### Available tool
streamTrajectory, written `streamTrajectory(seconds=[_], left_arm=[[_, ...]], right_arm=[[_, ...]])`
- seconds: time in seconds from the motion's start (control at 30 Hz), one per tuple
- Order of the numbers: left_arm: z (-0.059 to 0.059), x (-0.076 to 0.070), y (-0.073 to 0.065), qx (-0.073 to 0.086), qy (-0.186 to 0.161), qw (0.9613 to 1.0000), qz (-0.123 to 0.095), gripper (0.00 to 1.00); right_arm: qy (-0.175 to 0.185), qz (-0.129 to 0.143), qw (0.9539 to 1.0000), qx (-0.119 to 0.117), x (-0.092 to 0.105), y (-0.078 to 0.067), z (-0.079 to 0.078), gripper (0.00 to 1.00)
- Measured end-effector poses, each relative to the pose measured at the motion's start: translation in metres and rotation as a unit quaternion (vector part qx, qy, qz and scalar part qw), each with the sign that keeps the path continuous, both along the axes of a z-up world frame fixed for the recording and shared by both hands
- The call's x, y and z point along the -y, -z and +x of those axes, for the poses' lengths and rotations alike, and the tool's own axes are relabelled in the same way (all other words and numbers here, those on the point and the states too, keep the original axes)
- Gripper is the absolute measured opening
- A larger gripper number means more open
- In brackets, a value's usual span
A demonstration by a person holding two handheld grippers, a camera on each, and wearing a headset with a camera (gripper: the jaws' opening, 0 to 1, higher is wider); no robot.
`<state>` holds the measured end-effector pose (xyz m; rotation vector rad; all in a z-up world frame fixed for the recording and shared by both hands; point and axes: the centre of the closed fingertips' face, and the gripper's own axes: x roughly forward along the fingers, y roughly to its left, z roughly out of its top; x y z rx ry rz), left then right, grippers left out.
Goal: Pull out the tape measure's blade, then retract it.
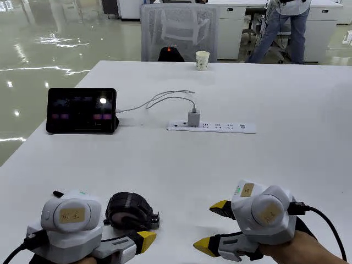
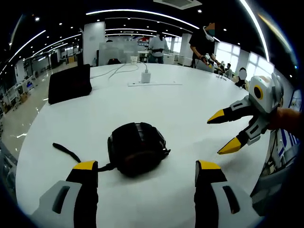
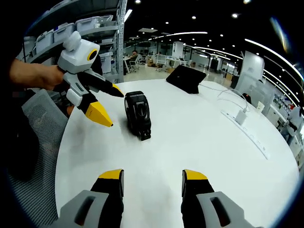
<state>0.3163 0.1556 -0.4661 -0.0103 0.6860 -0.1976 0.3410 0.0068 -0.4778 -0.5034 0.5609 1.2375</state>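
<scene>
We note a white counter, a glossy floor, a mesh chair behind it, white cabinets beyond, and ceiling strip lights lit.

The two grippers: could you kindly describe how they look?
Both the left gripper and right gripper have rounded white-grey bodies, a tan sticker on top, dark claws with yellow tips, and a black cable at the rear. The left sticker's handwriting is illegible.
</scene>
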Motion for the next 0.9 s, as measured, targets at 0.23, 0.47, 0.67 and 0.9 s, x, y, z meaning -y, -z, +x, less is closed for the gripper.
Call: streamTrajectory(seconds=[0.23, 0.47, 0.67, 0.9], left_arm=[[-0.004, 0.004, -0.003, 0.01, 0.023, 0.9997, -0.003, 0.83], [-0.008, 0.007, -0.011, 0.029, 0.043, 0.9987, -0.001, 0.88], [-0.015, 0.008, -0.014, 0.036, 0.056, 0.9978, -0.003, 0.9], [-0.023, 0.01, -0.018, 0.044, 0.074, 0.9963, 0.001, 0.91]], right_arm=[[0.027, 0.011, 0.9996, -0.003, 0.013, -0.003, -0.003, 0.53], [0.048, 0.027, 0.9985, 0.0, 0.022, -0.012, -0.009, 0.59], [0.062, 0.026, 0.9977, -0.001, 0.031, -0.012, -0.016, 0.66], [0.084, 0.04, 0.9957, -0.003, 0.042, -0.016, -0.021, 0.7]])
